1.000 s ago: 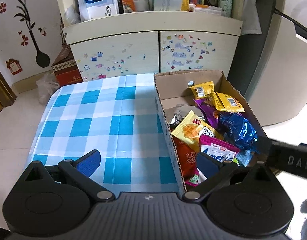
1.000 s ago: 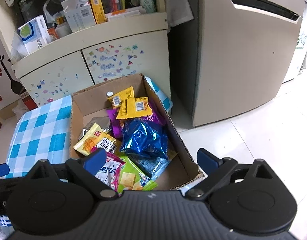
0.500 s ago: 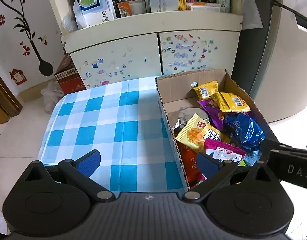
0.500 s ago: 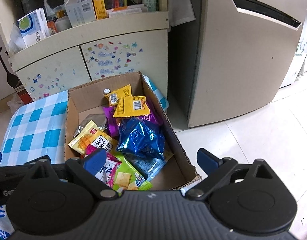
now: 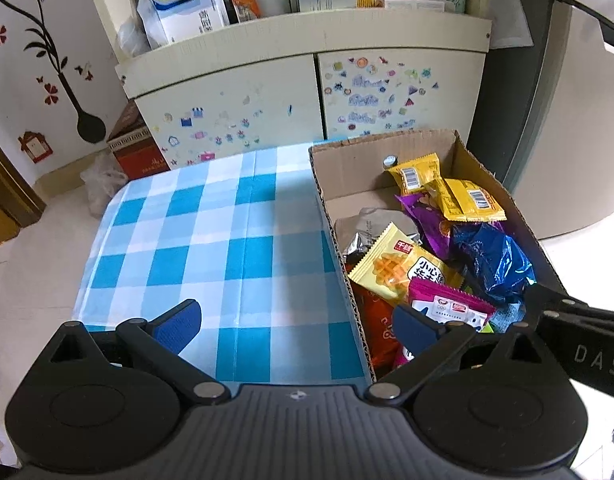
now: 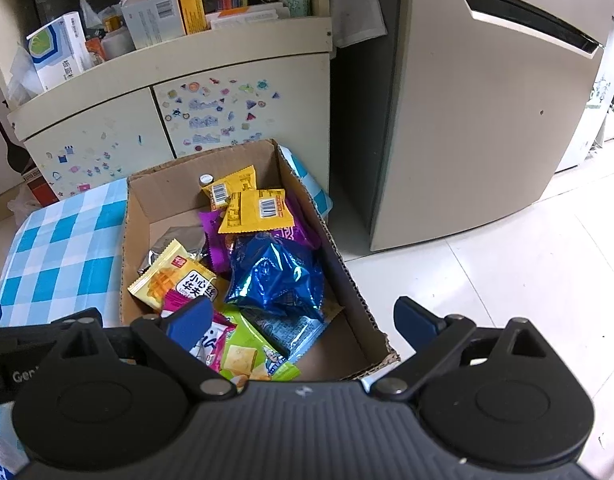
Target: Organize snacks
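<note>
Both claws are spread wide and hold nothing. The left claw point(image 5: 295, 322) has pulled back and up over the last second, so more of the checked cloth point(image 5: 211, 240) shows ahead of it. The right claw point(image 6: 303, 320) has also risen, above the near end of the cardboard box point(image 6: 125, 240). That suggests no snack is picked yet. The snacks lie piled in the box on the cloth's right side: a waffle packet point(image 6: 175, 280) and pink packet point(image 5: 451, 308) nearest, a crumpled blue bag point(image 6: 277, 276) further in, yellow packets point(image 6: 255, 208) at the back.
</note>
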A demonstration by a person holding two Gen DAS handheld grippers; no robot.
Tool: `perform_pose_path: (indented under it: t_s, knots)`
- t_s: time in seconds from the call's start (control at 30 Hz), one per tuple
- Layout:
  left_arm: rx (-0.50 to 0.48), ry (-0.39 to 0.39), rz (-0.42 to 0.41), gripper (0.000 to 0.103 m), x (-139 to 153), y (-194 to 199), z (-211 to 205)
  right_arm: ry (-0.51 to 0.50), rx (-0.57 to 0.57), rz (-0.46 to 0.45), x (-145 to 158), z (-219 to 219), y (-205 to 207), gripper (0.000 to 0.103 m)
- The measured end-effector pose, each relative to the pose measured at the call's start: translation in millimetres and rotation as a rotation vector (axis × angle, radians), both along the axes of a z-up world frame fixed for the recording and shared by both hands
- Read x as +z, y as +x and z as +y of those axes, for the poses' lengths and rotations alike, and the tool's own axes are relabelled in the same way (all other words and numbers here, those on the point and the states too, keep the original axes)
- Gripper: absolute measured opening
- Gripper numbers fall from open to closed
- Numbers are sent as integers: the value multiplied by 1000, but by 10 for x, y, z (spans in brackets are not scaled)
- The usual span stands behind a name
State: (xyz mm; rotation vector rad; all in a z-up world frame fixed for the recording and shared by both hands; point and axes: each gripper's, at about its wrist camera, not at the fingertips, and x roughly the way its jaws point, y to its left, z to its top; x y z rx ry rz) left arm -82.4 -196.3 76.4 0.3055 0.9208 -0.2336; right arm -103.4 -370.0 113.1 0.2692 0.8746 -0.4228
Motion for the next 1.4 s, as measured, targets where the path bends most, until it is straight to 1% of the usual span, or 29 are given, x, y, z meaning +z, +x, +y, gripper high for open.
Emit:
perform_pose_path:
  t_s: [0.1, 0.23, 0.43, 0.57, 0.73, 1.2, 1.4]
  knots:
    - [2, 18, 9, 103, -27, 17, -32, -21, 3, 17, -16, 11, 24, 97]
    - [12, 19, 25, 103, -52, 57, -39, -55, 8, 28, -21, 40, 50, 97]
    - [11, 19, 22, 103, -55, 85, -41, -53, 12, 32, -25, 42, 85, 97]
    - [7, 22, 17, 103, -54, 99, -43, -26, 8, 24, -26, 25, 90, 97]
    - [-8, 44, 15, 103, -58, 125, -66, -3, 3, 22, -35, 18, 106, 97]
    - [-44, 112, 2, 103, -107, 166, -90, -5, 16, 40, -75, 56, 159, 97]
    - [-63, 144, -27, 103, -94, 162, -79, 9, 32, 38, -85, 84, 181, 97]
